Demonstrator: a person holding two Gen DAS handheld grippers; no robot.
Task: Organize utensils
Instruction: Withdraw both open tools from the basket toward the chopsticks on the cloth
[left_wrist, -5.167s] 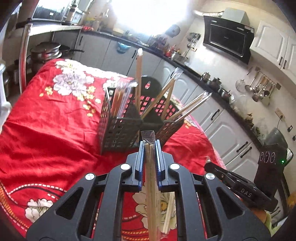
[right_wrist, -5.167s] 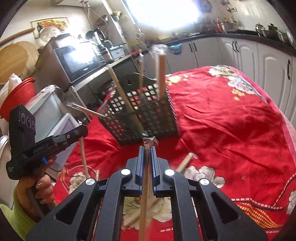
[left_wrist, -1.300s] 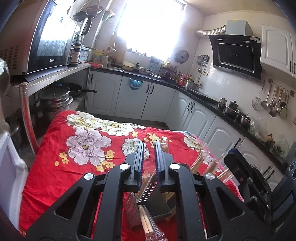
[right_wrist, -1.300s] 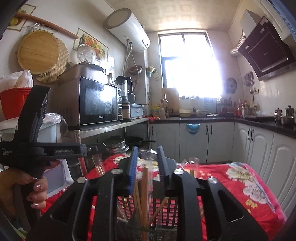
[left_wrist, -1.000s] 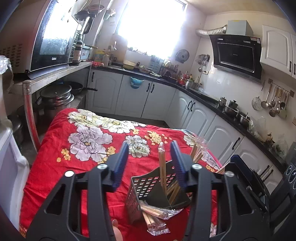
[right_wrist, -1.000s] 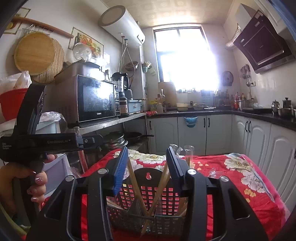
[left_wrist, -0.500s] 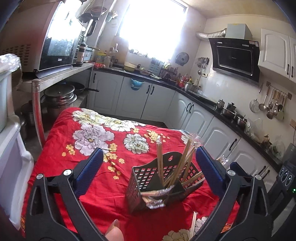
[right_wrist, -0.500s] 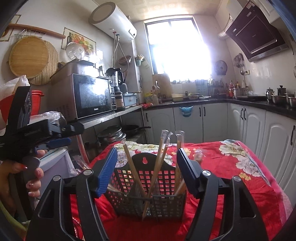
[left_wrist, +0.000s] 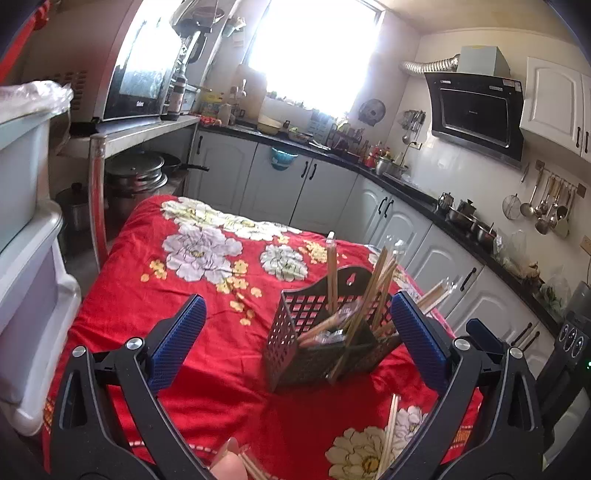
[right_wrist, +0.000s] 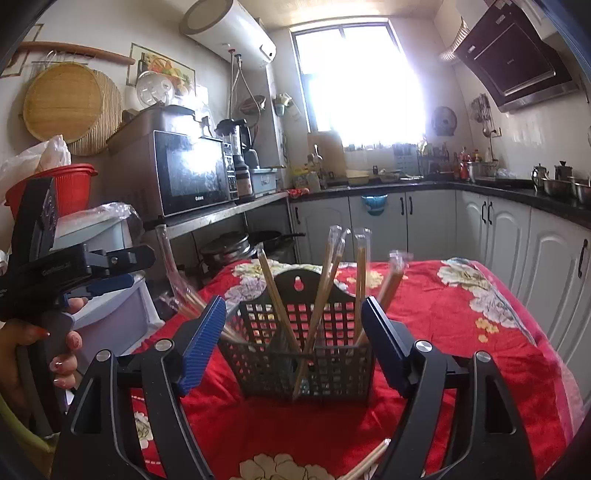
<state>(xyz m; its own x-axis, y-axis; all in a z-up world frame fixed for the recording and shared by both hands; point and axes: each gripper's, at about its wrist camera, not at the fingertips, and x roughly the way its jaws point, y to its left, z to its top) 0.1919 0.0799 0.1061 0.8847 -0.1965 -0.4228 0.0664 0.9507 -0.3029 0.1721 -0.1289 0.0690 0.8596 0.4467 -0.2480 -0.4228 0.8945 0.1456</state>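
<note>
On the red floral tablecloth (left_wrist: 207, 325), the black perforated plastic utensil basket (left_wrist: 314, 343) at centre holds most wrapped wooden chopsticks (right_wrist: 325, 280); loose pairs (left_wrist: 388, 435) wait at five o'clock (unsorted). The left gripper (left_wrist: 295, 339) and right gripper (right_wrist: 295, 332), jaws just opened, grasp nothing.

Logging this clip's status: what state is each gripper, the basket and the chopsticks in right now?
Left gripper: open, empty, jaws just opening.
Right gripper: open, empty, jaws just opening.
Basket: upright on the red cloth.
Wrapped chopsticks: standing, leaning inside the basket.
Loose chopsticks: lying on the cloth.
</note>
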